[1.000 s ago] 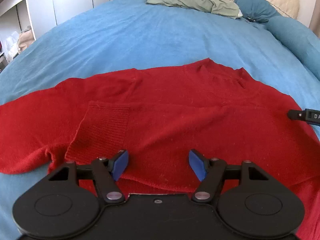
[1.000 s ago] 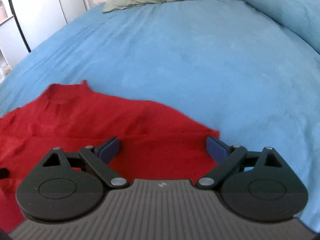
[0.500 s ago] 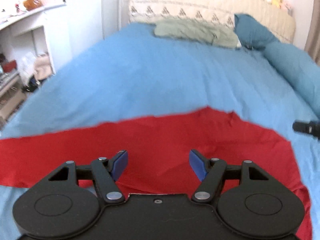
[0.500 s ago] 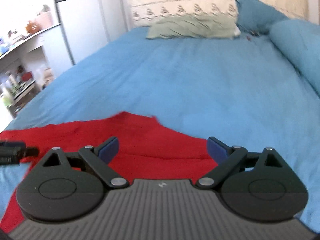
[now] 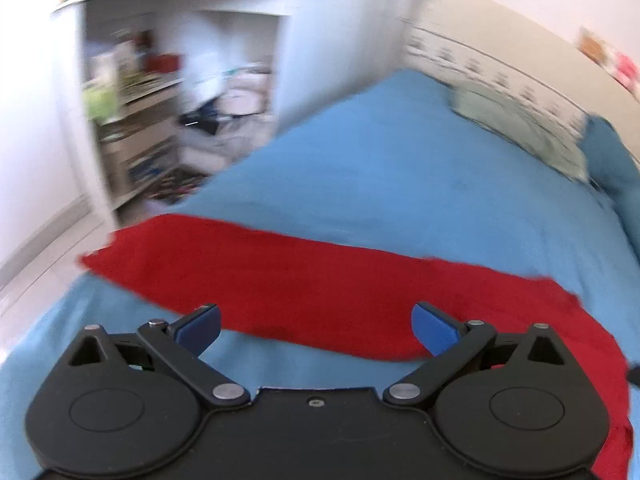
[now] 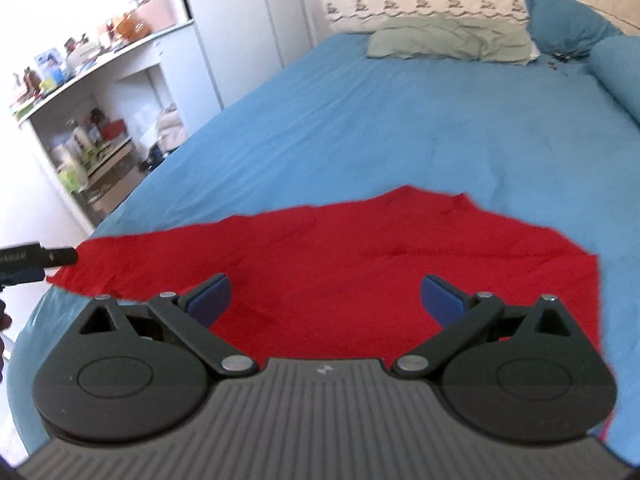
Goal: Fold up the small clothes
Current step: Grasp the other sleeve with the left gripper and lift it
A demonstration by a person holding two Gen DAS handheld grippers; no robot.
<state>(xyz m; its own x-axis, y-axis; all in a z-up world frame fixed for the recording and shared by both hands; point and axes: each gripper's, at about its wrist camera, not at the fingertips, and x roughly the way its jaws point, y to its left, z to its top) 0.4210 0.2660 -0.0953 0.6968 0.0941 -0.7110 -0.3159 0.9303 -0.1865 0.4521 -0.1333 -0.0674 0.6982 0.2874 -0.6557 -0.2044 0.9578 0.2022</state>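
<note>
The red sweater (image 6: 384, 264) was left lying flat on the blue bed (image 6: 400, 120), released: the left claw (image 5: 316, 326) was opening, empty, and the right claw (image 6: 326, 298) was spread, empty; one fold was judged complete.

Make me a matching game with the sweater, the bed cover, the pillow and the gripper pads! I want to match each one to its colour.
Things:
1. sweater
2. bed cover
3. flat pillow
4. right gripper pads

Colours:
A. pale green
B. dark blue
C. red
D. light blue

Pairs: 1-C, 2-D, 3-A, 4-B
</note>
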